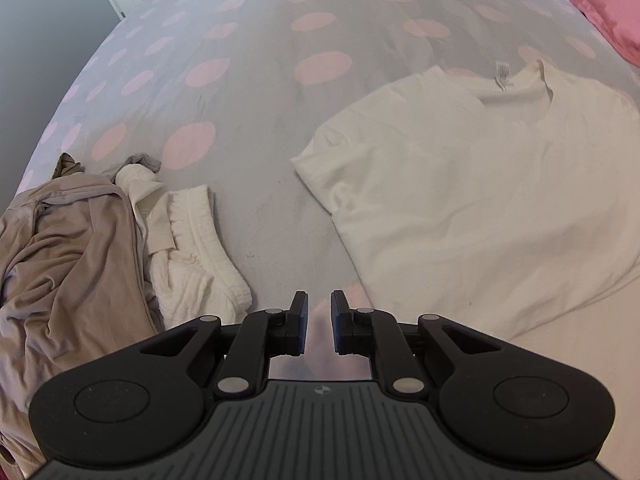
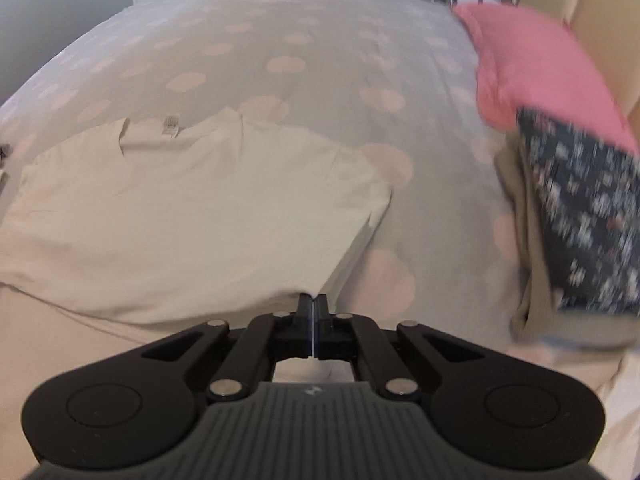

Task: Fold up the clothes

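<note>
A cream T-shirt (image 1: 460, 200) lies flat on the spotted bed cover (image 1: 248, 92), neck and label at the far side. In the left wrist view my left gripper (image 1: 319, 300) hovers just off the shirt's left hem side. Its fingers stand a small gap apart with only bed cover showing between them. In the right wrist view the same T-shirt (image 2: 180, 208) spreads to the left. My right gripper (image 2: 313, 300) is shut with its pads together at the shirt's near right hem corner, and the cloth edge runs into the fingertips.
A crumpled beige garment (image 1: 72, 260) and a white knitted piece (image 1: 192, 248) are heaped at the left. A pink pillow (image 2: 532, 68), a dark floral cloth (image 2: 588, 208) over tan fabric, and a cardboard box (image 2: 600, 20) are at the right.
</note>
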Tool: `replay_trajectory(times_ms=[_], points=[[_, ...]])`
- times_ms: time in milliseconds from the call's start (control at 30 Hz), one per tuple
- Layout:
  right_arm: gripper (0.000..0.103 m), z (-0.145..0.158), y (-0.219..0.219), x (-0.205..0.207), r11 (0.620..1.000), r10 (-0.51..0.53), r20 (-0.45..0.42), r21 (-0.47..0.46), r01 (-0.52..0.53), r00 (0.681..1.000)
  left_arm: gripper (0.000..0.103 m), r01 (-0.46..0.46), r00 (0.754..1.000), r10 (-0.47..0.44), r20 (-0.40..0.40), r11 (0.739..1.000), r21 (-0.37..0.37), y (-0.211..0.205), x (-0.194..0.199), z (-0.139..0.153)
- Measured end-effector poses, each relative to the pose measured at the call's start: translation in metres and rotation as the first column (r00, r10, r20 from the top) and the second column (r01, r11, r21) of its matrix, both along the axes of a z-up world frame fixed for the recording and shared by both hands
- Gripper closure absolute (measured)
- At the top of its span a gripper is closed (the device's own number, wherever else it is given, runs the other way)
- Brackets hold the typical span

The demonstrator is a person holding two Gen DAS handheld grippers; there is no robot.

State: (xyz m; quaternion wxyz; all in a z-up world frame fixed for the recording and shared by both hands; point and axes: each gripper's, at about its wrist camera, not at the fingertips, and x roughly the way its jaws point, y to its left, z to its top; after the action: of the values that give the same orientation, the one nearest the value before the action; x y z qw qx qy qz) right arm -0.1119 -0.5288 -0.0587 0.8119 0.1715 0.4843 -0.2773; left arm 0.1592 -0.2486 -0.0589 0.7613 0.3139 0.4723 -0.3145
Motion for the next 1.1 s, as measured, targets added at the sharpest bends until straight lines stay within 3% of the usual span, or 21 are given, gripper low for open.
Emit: replay_trajectory(times_ms=[133, 233, 433, 533, 633, 900, 1100], points=[[0.103, -0.029, 0.003, 0.004, 0.999, -0.041, -0.152, -0.026, 0.038, 0.988, 0.093, 0.004, 1.0, -0.004, 0.009, 1.0, 0.024, 0.003, -0.003, -0.002], [0.103, -0.039, 0.001, 0.001, 0.996, -0.072, -0.218, -0.062, 0.06, 0.973, 0.093, -0.012, 1.0, 0.012, 0.011, 1.0, 0.012, 0.008, -0.001, 0.003], [0.098, -0.019, -0.003, -0.011, 0.988, -0.153, -0.149, -0.056, 0.146, 0.977, 0.089, 0.005, 0.998, -0.007, -0.055, 1.0, -0.03, 0.017, -0.003, 0.006], [0.098, -0.011, 0.002, -0.01, 0.987, -0.159, -0.122, -0.056, 0.153, 0.98, 0.078, 0.081, 0.99, -0.086, -0.115, 0.996, -0.05, 0.018, -0.013, 0.003], [0.098, -0.008, 0.009, -0.007, 0.987, -0.152, -0.117, -0.063, 0.145, 0.981, 0.077, 0.175, 0.976, -0.177, -0.129, 0.984, -0.022, 0.017, -0.03, -0.003], [0.095, -0.014, 0.016, 0.001, 0.991, -0.125, -0.14, -0.067, 0.117, 0.982, 0.067, 0.427, 0.903, -0.43, 0.01, 0.9, 0.084, 0.02, -0.074, -0.012], [0.084, -0.022, 0.02, 0.008, 0.992, -0.115, -0.165, -0.072, 0.104, 0.98, 0.07, 0.463, 0.846, -0.499, 0.187, 0.862, 0.205, 0.014, -0.094, -0.033]])
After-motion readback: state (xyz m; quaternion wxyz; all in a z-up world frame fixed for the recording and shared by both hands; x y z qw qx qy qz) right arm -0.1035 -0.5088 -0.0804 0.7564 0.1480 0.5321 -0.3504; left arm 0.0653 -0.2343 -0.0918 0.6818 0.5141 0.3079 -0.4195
